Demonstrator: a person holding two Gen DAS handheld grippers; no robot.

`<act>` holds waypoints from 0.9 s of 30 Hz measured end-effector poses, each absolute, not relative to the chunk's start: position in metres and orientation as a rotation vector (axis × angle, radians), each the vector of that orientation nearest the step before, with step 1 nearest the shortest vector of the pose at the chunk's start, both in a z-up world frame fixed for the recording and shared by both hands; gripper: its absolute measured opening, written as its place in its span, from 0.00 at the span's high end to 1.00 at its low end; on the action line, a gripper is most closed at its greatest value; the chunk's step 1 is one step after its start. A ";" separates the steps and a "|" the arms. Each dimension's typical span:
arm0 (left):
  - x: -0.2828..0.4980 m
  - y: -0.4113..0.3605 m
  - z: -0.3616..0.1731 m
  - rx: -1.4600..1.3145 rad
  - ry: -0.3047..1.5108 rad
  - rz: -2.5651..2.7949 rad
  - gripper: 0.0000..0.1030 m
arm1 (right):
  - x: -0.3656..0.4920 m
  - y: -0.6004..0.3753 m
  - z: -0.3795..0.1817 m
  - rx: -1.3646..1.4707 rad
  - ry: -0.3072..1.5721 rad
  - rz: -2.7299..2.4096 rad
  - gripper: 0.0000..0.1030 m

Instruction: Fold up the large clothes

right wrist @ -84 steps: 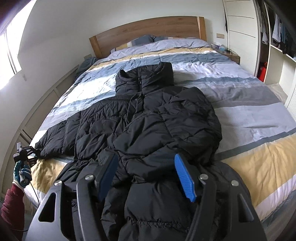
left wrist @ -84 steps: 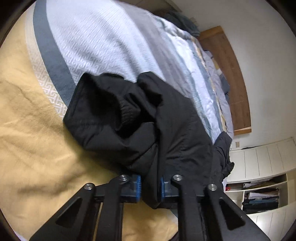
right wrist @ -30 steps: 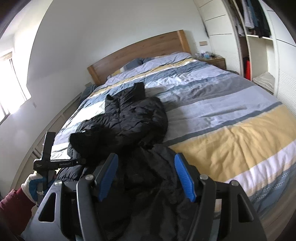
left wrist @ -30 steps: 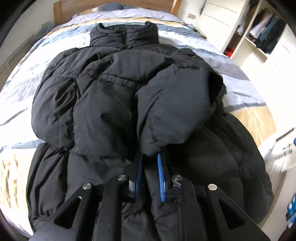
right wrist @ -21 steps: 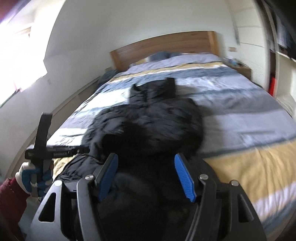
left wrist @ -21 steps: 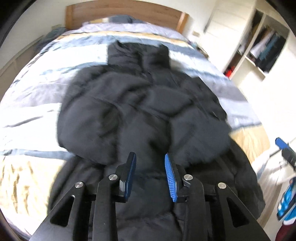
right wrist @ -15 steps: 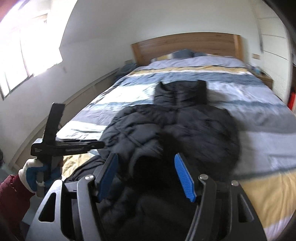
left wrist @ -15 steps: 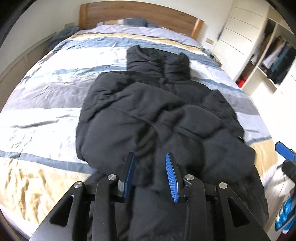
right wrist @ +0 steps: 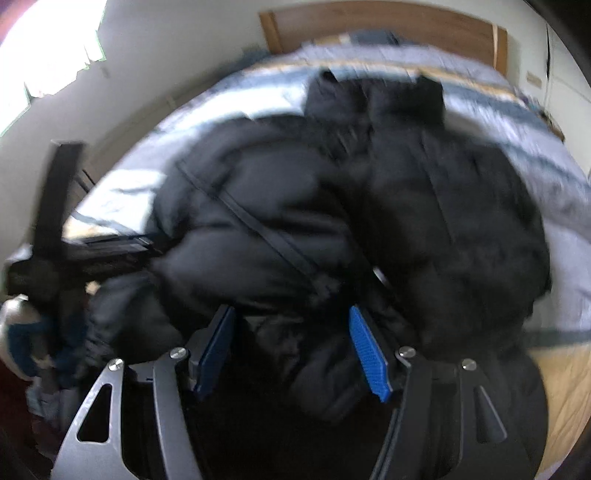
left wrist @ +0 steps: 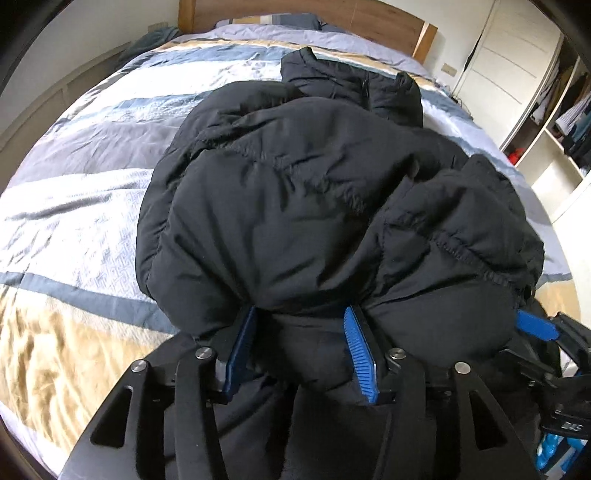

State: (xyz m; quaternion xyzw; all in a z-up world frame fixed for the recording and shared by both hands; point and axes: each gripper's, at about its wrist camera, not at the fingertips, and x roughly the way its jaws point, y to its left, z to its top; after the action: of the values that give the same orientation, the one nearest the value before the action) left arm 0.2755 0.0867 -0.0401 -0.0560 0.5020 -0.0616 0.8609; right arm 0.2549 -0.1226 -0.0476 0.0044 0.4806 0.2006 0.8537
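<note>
A large black puffer jacket (left wrist: 314,192) lies on the bed with its collar toward the headboard and both sleeves folded across the chest. My left gripper (left wrist: 299,339) is open, low over the jacket's lower part near the bed's foot, its jaws either side of a bulge of fabric. My right gripper (right wrist: 291,347) is open too, low over the same lower part; that view is blurred. The jacket (right wrist: 351,221) fills it. The right gripper's blue tip also shows in the left wrist view (left wrist: 535,328).
The bed has a striped blue, grey, white and yellow cover (left wrist: 74,206) and a wooden headboard (left wrist: 369,18). A white wardrobe with open shelves (left wrist: 546,110) stands on the right. The left gripper and gloved hand show at the left of the right wrist view (right wrist: 48,229).
My left gripper let go of the sleeve it had carried across the jacket and opened wider. Both grippers have dropped close to the jacket's lower part. The right stays open.
</note>
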 end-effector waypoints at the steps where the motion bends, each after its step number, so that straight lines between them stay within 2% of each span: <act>1: 0.274 0.085 -0.038 -0.103 1.065 -0.127 0.50 | 0.252 -0.127 -0.049 0.025 1.017 0.421 0.39; 5: 0.270 0.089 -0.018 -0.072 1.099 -0.149 0.49 | 0.237 -0.146 -0.035 0.033 1.005 0.416 0.39; 11: 0.287 0.113 0.059 -0.064 1.009 -0.121 0.30 | 0.240 -0.183 0.023 0.052 0.906 0.433 0.39; 13: 0.304 0.121 0.084 -0.075 0.983 -0.112 0.19 | 0.257 -0.192 0.044 0.045 0.872 0.419 0.39; 17: 0.360 0.132 0.121 -0.105 0.951 -0.121 0.15 | 0.313 -0.220 0.076 0.071 0.818 0.372 0.39; 20: 0.416 0.138 0.124 -0.150 0.959 -0.131 0.13 | 0.370 -0.232 0.084 0.074 0.801 0.315 0.38; 21: 0.433 0.141 0.121 -0.169 0.966 -0.133 0.13 | 0.395 -0.236 0.084 0.083 0.802 0.309 0.35; 27: 0.570 0.148 0.069 -0.301 1.024 -0.101 0.13 | 0.537 -0.243 0.057 0.210 0.836 0.309 0.33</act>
State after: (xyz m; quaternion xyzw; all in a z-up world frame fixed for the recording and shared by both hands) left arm 0.5703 0.1477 0.0686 -0.1433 0.4878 -0.0483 0.8597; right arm 0.5367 -0.2428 0.0573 0.1014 0.4037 0.1492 0.8969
